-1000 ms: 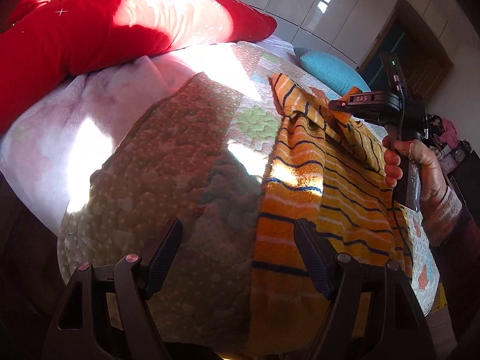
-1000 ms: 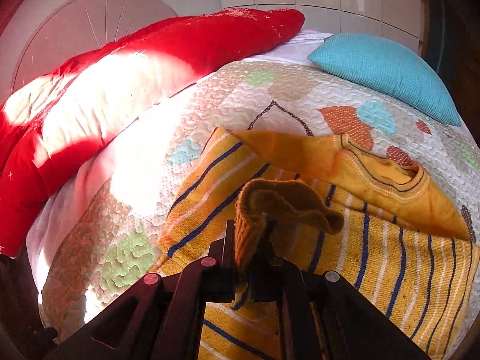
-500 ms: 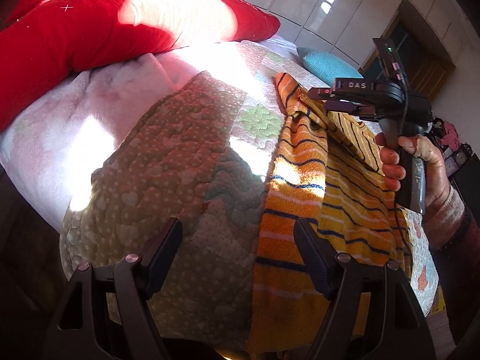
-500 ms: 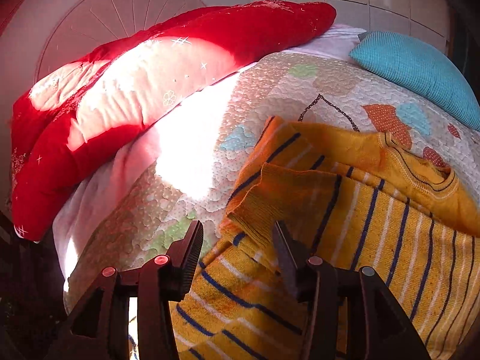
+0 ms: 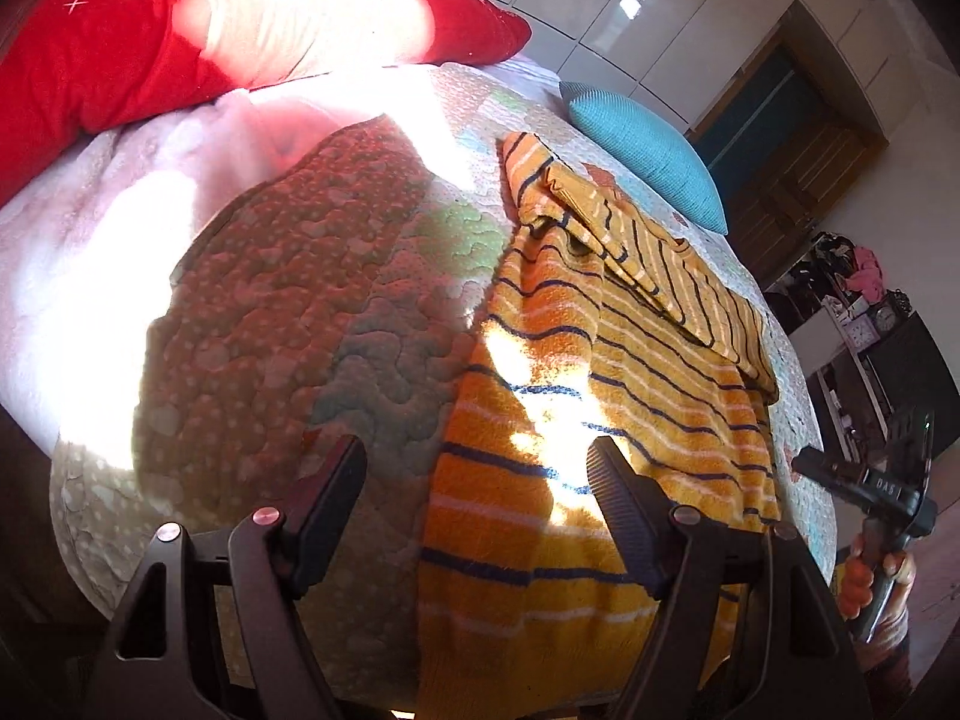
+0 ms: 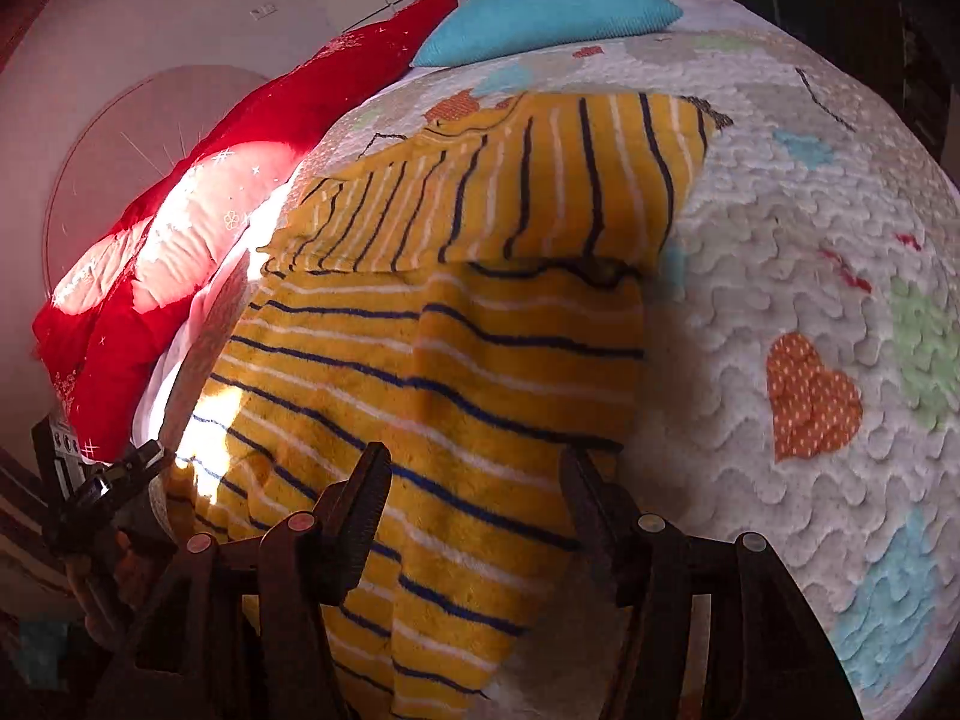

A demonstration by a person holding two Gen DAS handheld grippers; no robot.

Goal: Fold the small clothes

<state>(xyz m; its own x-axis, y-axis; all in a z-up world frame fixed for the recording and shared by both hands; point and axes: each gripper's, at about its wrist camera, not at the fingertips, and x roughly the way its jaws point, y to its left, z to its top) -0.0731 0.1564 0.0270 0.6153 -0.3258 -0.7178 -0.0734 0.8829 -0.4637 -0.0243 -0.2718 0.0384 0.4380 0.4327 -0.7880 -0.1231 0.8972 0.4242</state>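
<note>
An orange-yellow sweater with navy and white stripes lies flat on the quilted bed; it also shows in the right wrist view. One sleeve is folded across its chest, seen in the right wrist view as a band across the top. My left gripper is open and empty, held above the sweater's near left edge. My right gripper is open and empty, above the sweater's hem at the bed's near edge. The right gripper also appears in the left wrist view, off the sweater's lower right corner.
The patterned quilt covers the bed. A red duvet is bunched along the far left side. A teal pillow lies at the head. A dark doorway and cluttered shelves stand to the right.
My right gripper let go of the sleeve cuff, opened, and drew back to the sweater's hem at the near edge. The sleeve now lies folded across the chest. The left gripper stayed open.
</note>
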